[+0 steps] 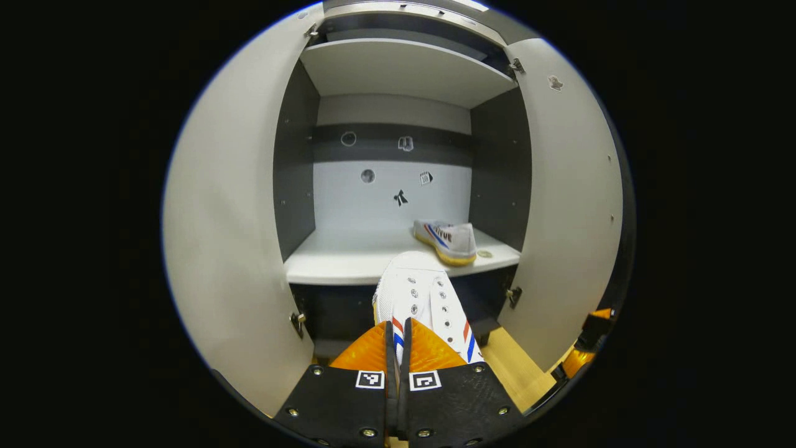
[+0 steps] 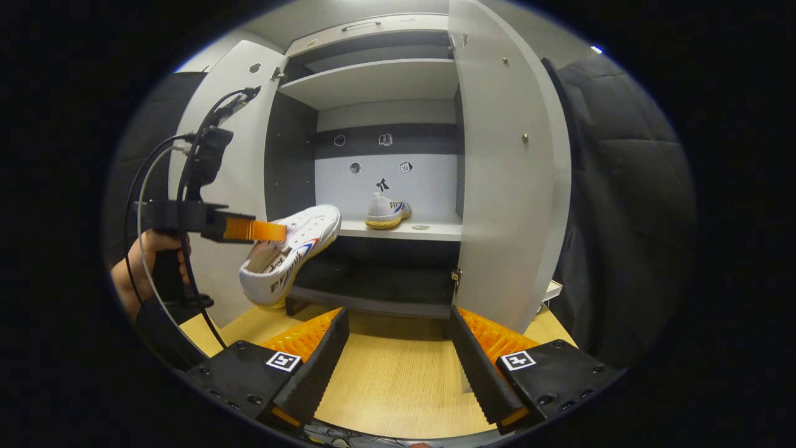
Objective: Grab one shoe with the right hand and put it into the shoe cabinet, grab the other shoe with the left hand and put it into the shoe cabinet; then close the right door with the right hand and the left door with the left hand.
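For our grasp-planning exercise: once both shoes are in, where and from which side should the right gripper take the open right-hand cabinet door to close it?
Take the tall white right-hand cabinet door by its free vertical edge, coming from the front. It stands swung out towards the open right gripper, edge on; the slab looks thin enough for the fingers to straddle, or to push from its outer face. A small knob shows on it too.

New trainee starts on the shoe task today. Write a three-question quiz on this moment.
1. True or false: both cabinet doors are closed.
2. The shoe on the shelf sits toward which side in the left gripper view? A) left B) right C) centre
3. Fill in: the left tool is shut on a ____, held in front of the shoe cabinet.

Key
1. False: left door and right door stand open.
2. B
3. Shoe: the held shoe. The right tool is open.
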Demonstrator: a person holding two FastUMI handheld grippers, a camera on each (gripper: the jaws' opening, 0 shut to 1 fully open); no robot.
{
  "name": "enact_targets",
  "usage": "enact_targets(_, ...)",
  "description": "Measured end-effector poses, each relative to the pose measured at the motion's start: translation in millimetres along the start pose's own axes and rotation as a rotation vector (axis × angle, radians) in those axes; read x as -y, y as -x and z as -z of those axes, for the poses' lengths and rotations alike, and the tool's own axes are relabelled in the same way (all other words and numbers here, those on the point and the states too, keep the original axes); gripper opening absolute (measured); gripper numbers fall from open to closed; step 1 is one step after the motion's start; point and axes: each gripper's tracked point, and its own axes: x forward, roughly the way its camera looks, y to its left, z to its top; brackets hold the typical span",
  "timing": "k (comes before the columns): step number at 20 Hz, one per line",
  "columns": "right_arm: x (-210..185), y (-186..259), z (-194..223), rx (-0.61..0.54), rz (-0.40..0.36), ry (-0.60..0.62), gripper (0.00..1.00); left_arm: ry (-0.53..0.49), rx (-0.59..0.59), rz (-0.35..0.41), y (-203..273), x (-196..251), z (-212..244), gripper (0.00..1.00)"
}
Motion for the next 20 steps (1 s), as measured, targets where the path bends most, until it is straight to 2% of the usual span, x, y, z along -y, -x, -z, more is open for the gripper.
enact_targets(3,8,3,4,-0.008,0.023,0.006,1.0,0.005,0.041,-0.012,-3,0,-23,0.0)
enact_targets(10,21,6,10,-0.027,0.074,-0.002,1.0,0.013,0.083,-0.025,-70,-18,-69,0.0)
enact_targets(13,24,6,13,-0.035,0.095,-0.007,0.97,0.022,0.084,-0.036,-94,-27,-77,0.0)
enact_targets(14,25,5,14,-0.037,0.101,-0.009,1.0,0.029,0.081,-0.038,-103,-30,-79,0.0)
enact_targets(17,27,4,17,-0.046,0.126,-0.014,1.0,0.047,0.087,-0.037,-127,-35,-88,0.0)
enact_targets(18,26,4,19,-0.05,0.13,-0.02,0.97,0.055,0.093,-0.04,-133,-38,-91,0.0)
enact_targets(20,25,2,22,-0.058,0.137,-0.027,1.0,0.062,0.093,-0.049,-148,-44,-96,0.0)
